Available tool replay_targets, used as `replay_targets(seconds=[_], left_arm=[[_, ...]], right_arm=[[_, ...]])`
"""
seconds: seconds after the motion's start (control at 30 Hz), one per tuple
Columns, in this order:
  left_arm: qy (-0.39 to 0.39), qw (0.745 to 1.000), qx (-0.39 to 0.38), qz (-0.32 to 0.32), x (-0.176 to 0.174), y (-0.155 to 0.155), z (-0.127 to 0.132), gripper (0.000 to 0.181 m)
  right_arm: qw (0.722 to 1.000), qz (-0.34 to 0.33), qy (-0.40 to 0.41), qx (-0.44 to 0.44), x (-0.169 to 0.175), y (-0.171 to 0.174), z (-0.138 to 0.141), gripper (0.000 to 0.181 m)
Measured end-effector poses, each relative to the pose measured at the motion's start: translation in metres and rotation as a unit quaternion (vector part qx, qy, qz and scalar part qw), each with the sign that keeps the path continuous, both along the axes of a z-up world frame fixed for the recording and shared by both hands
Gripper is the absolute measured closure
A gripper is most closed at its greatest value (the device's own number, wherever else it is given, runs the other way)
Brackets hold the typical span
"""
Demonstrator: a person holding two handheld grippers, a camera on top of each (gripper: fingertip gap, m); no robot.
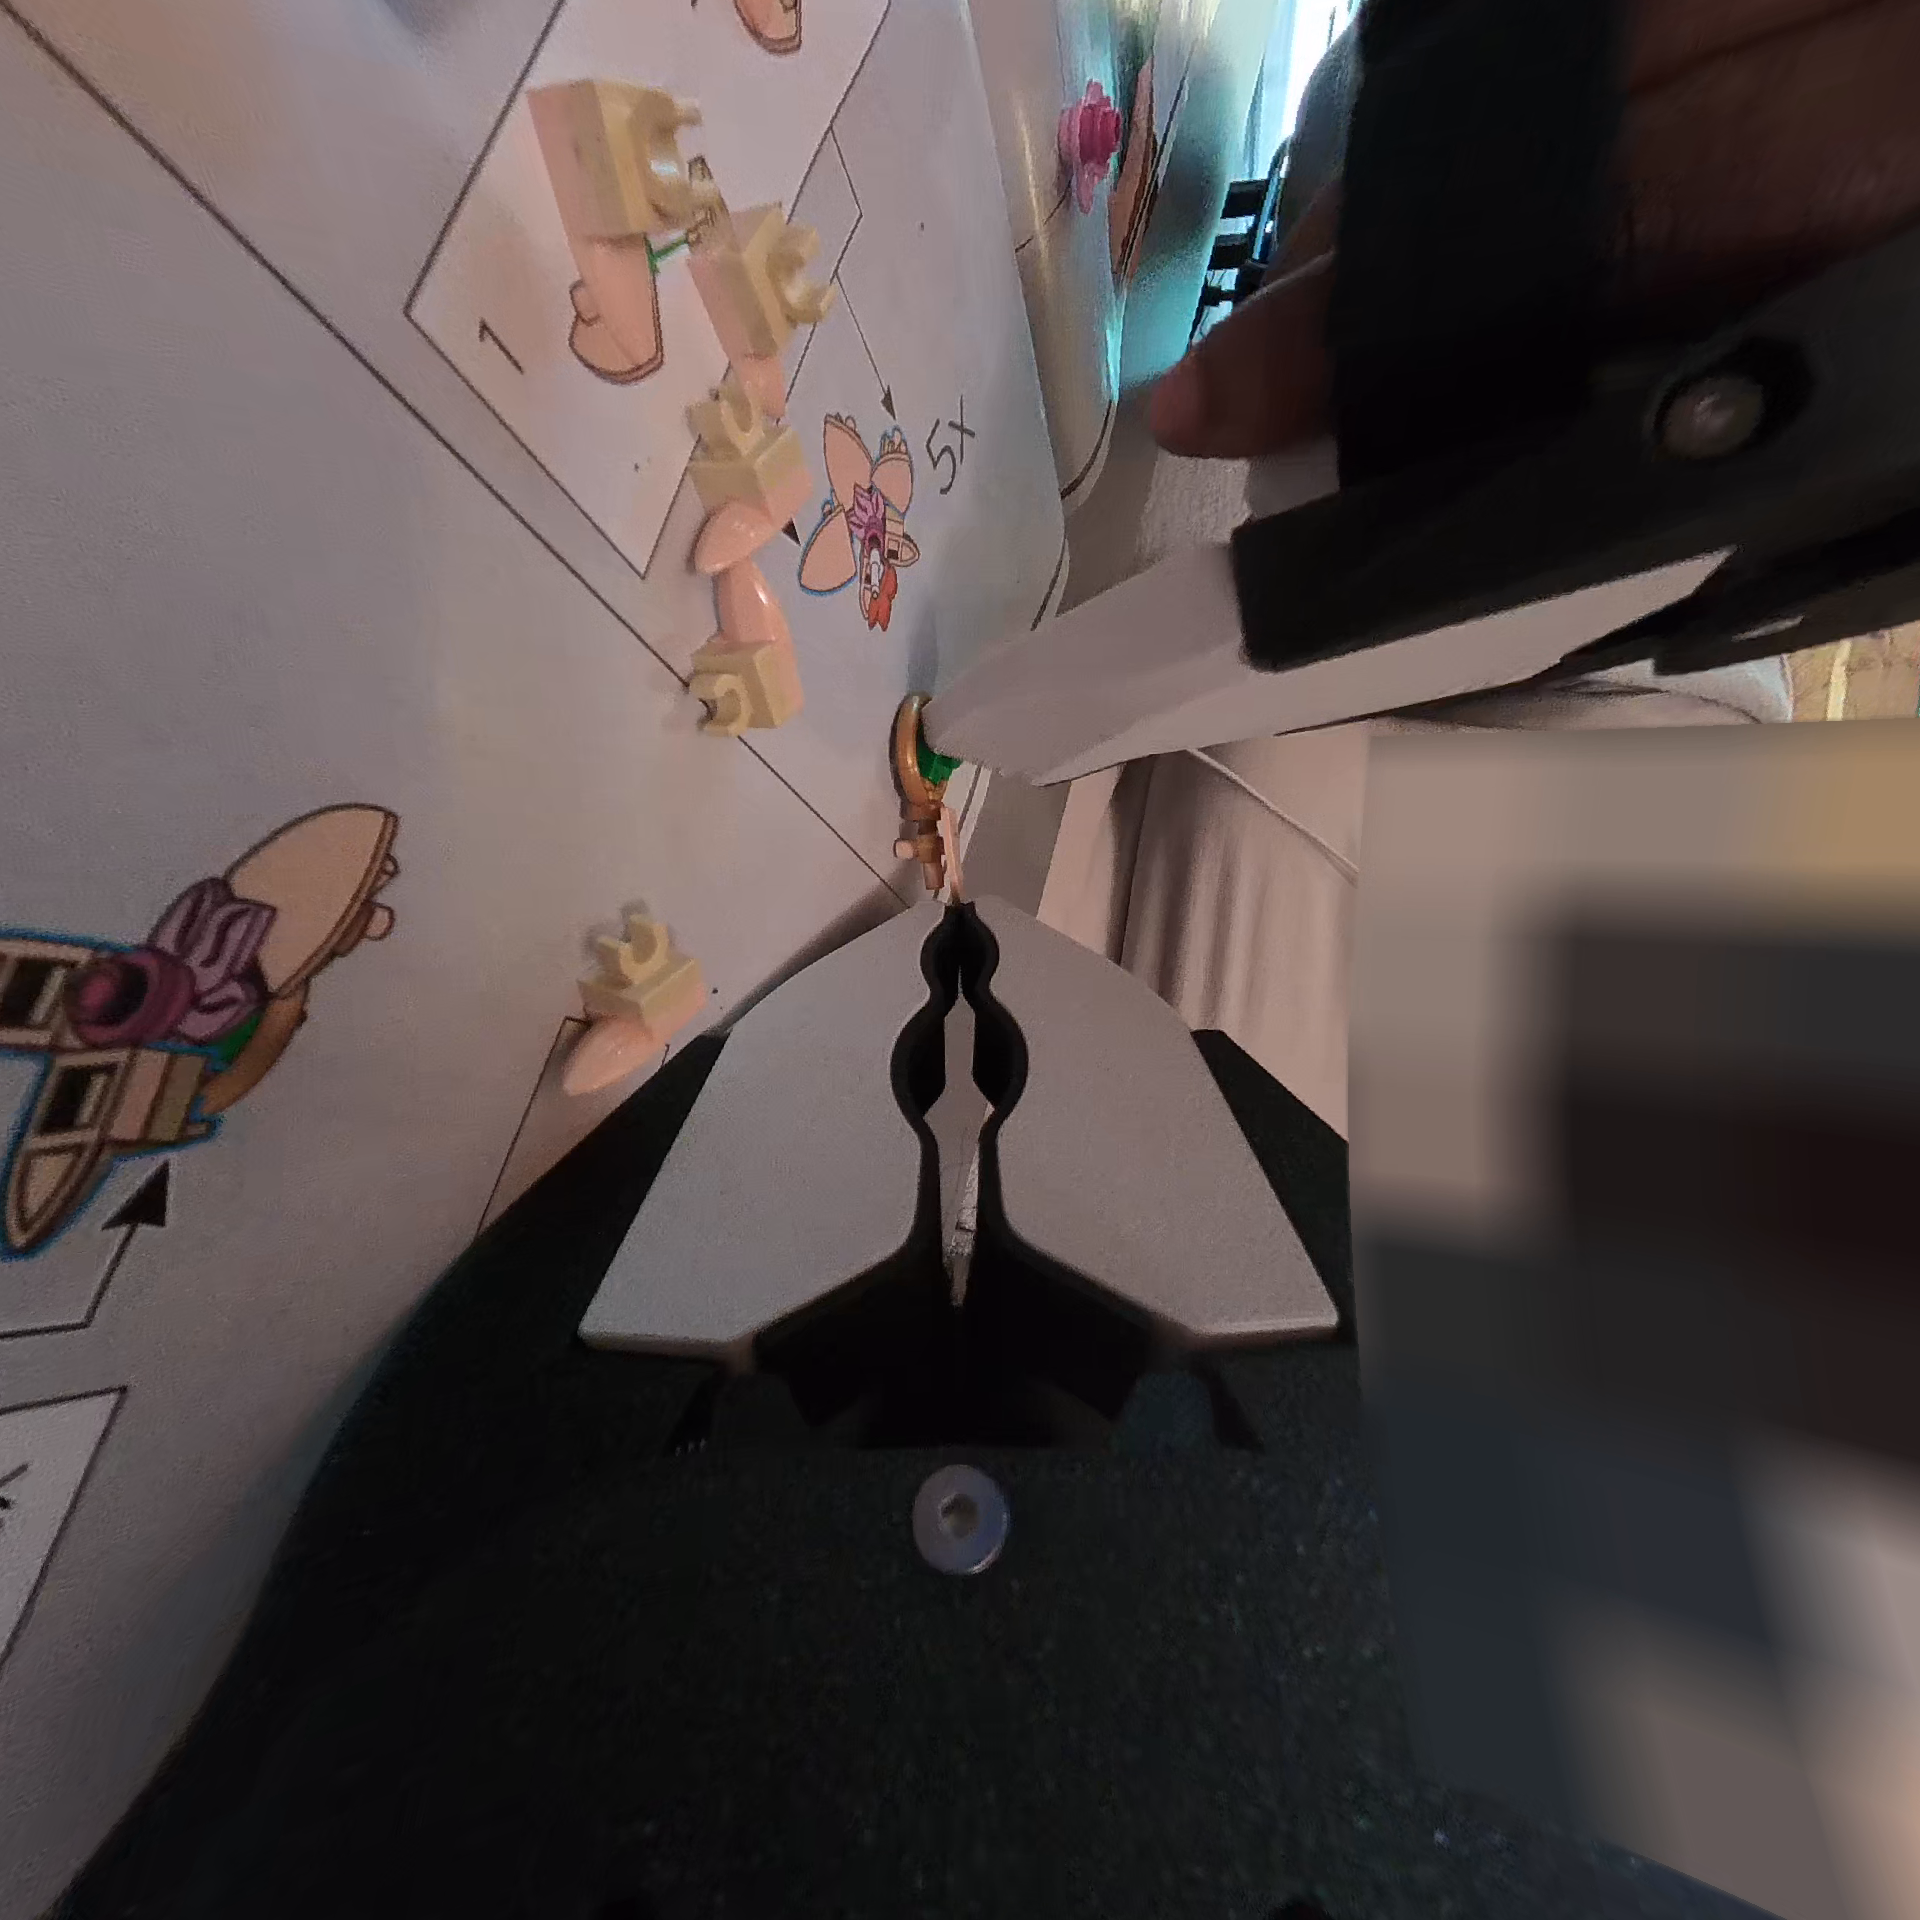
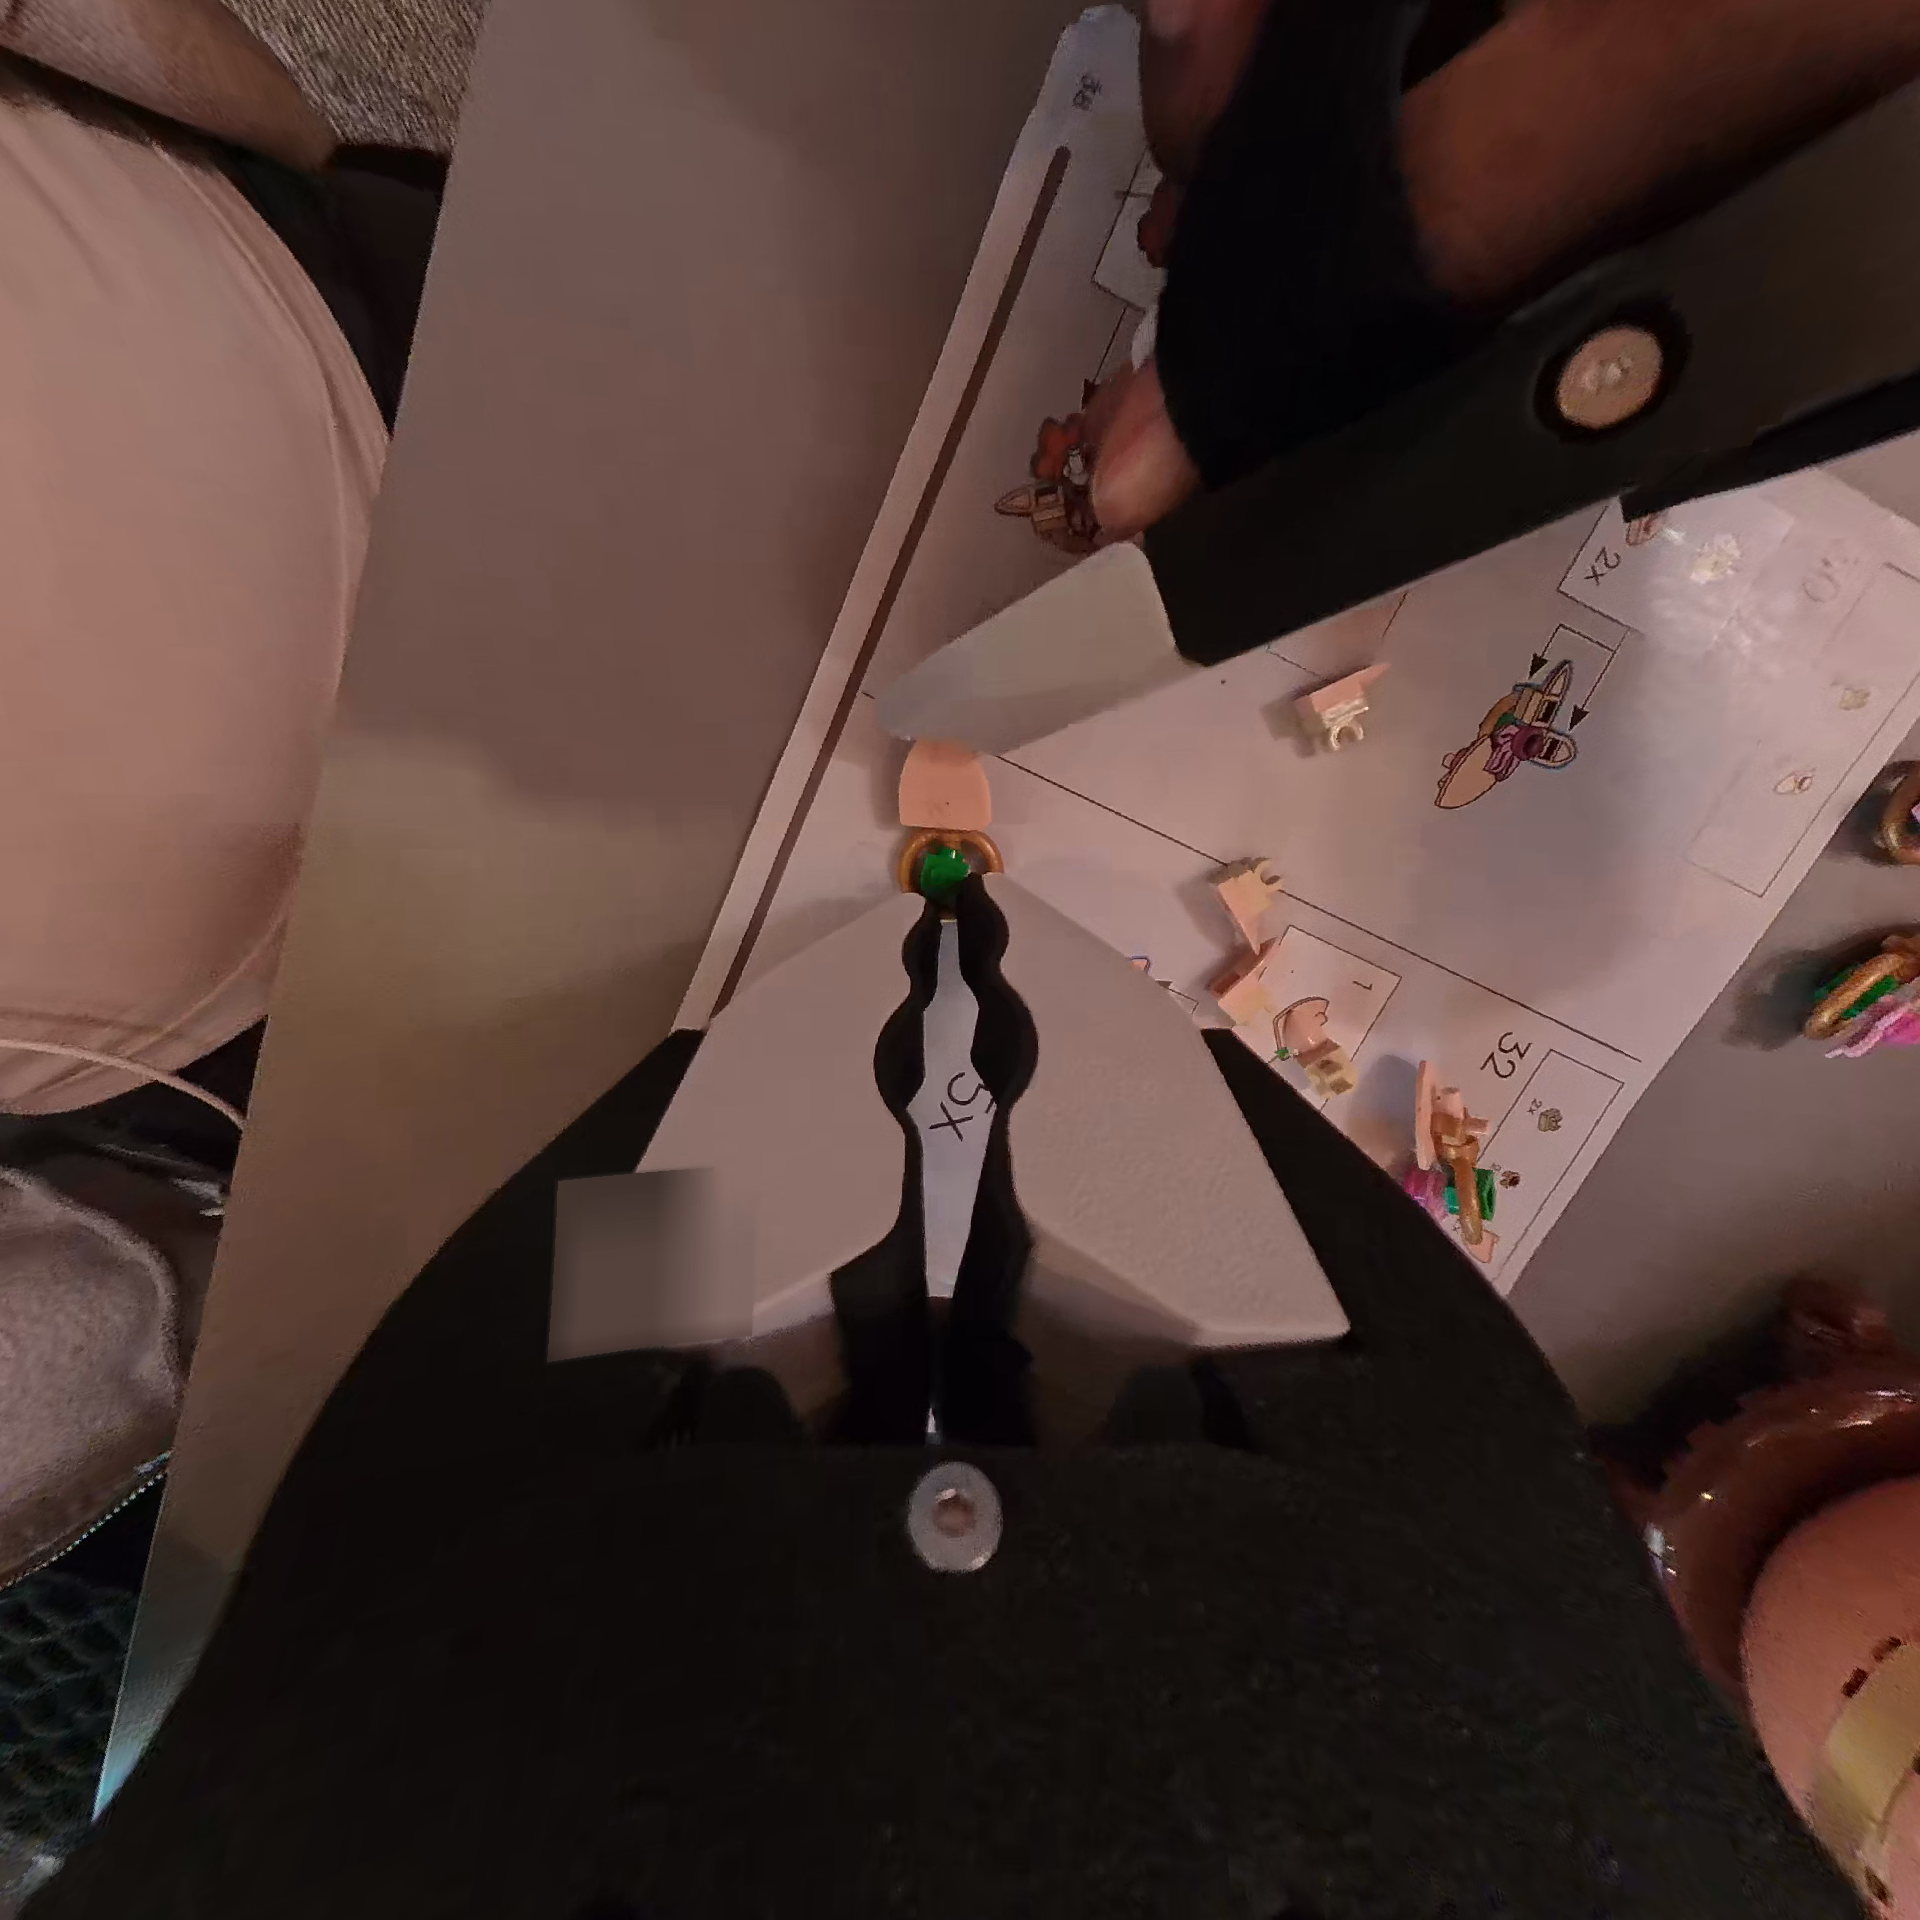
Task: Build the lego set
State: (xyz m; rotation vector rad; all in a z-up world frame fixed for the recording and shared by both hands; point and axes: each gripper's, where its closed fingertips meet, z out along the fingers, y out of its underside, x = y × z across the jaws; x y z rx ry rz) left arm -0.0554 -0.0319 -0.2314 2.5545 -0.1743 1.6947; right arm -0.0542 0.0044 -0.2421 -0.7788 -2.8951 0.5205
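Observation:
A small assembly is held between both grippers above the open instruction booklet (image 1: 312, 623). It is a gold ring (image 1: 906, 753) with a green piece (image 1: 941, 769) in it and a pale pink petal (image 1: 943, 847) at one end. My left gripper (image 1: 953, 906) is shut on the pink petal (image 2: 943, 792). My right gripper (image 2: 951, 896) is shut on the green piece (image 2: 940, 868) inside the gold ring (image 2: 951, 844). In the left wrist view the right gripper (image 1: 935, 729) comes in from the right. In the right wrist view the left gripper (image 2: 906, 722) comes in from the upper right.
Several loose tan clip pieces with pink petals (image 1: 743, 675) (image 1: 623, 997) lie on the booklet (image 2: 1351, 831). Small gold, pink and green assemblies (image 2: 1455, 1174) (image 2: 1870, 997) lie at the right. A gloved hand (image 2: 1247, 312) holds the left gripper. A large pink and brown model (image 2: 1787, 1558) sits at the lower right. Only a small space, under 4 cm, lies between the two pairs of fingers.

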Motion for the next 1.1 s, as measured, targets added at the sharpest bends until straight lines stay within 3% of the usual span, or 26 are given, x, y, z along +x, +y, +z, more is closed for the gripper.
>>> replay_targets(seconds=[0.13,0.23,0.6,0.73,1.1], left_arm=[[-0.001,1.000,0.004,0.000,0.000,0.000,0.000,0.181],[-0.002,1.000,0.007,0.000,0.000,-0.001,0.000,0.181],[-0.003,1.000,0.010,0.016,0.000,0.001,0.001,0.181],[-0.003,1.000,0.010,0.015,0.000,0.001,0.000,0.181],[-0.004,1.000,0.013,0.015,0.000,0.001,0.000,0.181]], right_arm=[[1.000,0.014,0.008,0.025,0.000,0.001,0.000,0.177],[0.999,0.013,0.043,-0.010,-0.001,0.001,0.000,0.177],[0.985,-0.112,0.057,-0.114,0.004,-0.002,0.011,0.174],[0.981,-0.160,0.063,-0.087,0.001,0.002,0.001,0.174],[0.978,-0.174,0.065,-0.098,0.000,-0.001,0.008,0.175]])
